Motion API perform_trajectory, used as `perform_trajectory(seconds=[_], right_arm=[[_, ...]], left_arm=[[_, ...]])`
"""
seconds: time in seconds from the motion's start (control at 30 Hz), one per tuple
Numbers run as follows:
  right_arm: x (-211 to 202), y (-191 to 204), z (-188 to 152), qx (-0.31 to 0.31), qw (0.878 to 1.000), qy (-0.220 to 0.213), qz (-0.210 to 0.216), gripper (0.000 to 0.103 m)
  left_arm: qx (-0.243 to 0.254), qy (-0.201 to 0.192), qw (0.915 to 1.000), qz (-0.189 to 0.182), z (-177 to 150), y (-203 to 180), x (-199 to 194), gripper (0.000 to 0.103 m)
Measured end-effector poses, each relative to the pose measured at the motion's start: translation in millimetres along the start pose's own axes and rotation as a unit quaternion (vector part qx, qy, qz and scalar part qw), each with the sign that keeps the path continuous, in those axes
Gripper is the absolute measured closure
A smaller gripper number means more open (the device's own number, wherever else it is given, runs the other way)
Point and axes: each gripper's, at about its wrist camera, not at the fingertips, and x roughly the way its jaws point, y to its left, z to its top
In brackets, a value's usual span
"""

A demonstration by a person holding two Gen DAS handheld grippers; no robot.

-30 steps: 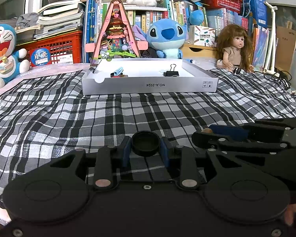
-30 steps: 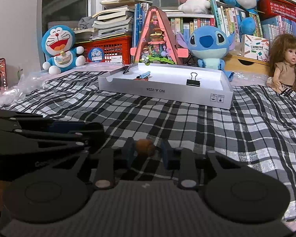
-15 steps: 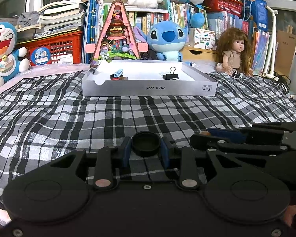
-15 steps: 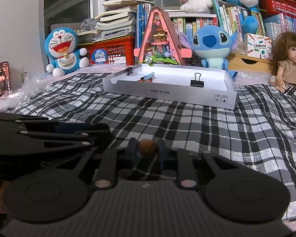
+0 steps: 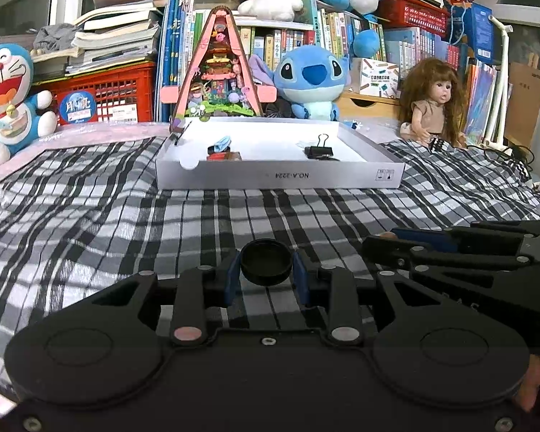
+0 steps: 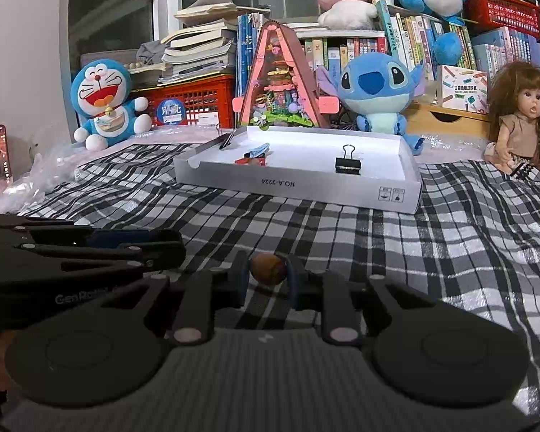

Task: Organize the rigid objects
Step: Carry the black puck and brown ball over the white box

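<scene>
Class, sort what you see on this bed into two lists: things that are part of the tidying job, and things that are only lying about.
Part of the job:
left tongs shut on a black cap
right tongs shut on a brown nut
white box
binder clip in the box

Lying about:
doll
blue plush toy
books
red crate

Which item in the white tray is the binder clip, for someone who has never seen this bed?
Find the shallow white tray on the checked bedcover, in front of the blue plush. The binder clip stands alone in its right half, apart from the small cluster of colourful bits on the left. It is the only black piece there, with wire loop handles sticking up.
</scene>
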Motion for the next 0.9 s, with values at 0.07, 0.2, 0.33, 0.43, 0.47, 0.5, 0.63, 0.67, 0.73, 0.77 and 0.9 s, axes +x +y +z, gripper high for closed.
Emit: perform_trajectory(seconds=[0.07,0.2,0.33,0.43,0.47,0.5,0.63,0.67,0.73,0.77,0.9], right_arm=[[1.4,-1.2,3.8,0.0,1.0,-0.001,-0.004,0.076],[4.8,-4.9,12.0,0.006,1.0,-0.003,-0.01,0.076],[7.9,-9.8,21.0,0.014,1.0,-0.006,-0.014,0.076],[9.6,-13.1,28.2,0.016,1.0,-0.01,-0.019,0.076],[10.3,-14.6,31.1,0.018,1.0,-0.011,-0.021,0.076],[10.9,-16.2,33.8,0.02,0.999,-0.012,-0.022,0.076],[13.9,-23.4,44.6,0.032,0.999,-0.016,-0.026,0.076],[14.6,-24.8,46.8,0.034,0.999,-0.016,-0.027,0.076],[17.0,-27.5,51.4,0.037,0.999,-0.017,-0.029,0.076],[18.1,-28.4,53.1,0.039,0.999,-0.017,-0.029,0.076],[22.4,-31.6,60.5,0.045,0.998,-0.017,-0.029,0.076]], left_arm=[[0.003,-0.001,1.0,0.0,6.0,1.5,2.8,0.073],[0.0,0.0,1.0,0.003,20.2,5.3,9.7,0.073],[0.002,-0.008,1.0,0.006,31.0,6.7,13.1,0.073],[0.004,-0.009,0.9999,0.005,37.5,6.7,16.0,0.073],[0.004,-0.009,0.9999,0.004,40.0,7.0,17.4,0.073],[0.003,-0.01,0.9999,0.005,42.4,7.2,18.6,0.073],[0.005,-0.015,0.9999,0.006,49.7,7.2,20.5,0.073],[0.006,-0.016,0.9998,0.006,51.6,7.4,20.9,0.073],[0.006,-0.017,0.9998,0.006,55.2,8.4,21.9,0.073],[0.007,-0.018,0.9998,0.006,57.1,8.7,22.3,0.073],[0.008,-0.023,0.9997,0.008,63.3,9.8,25.3,0.073]])
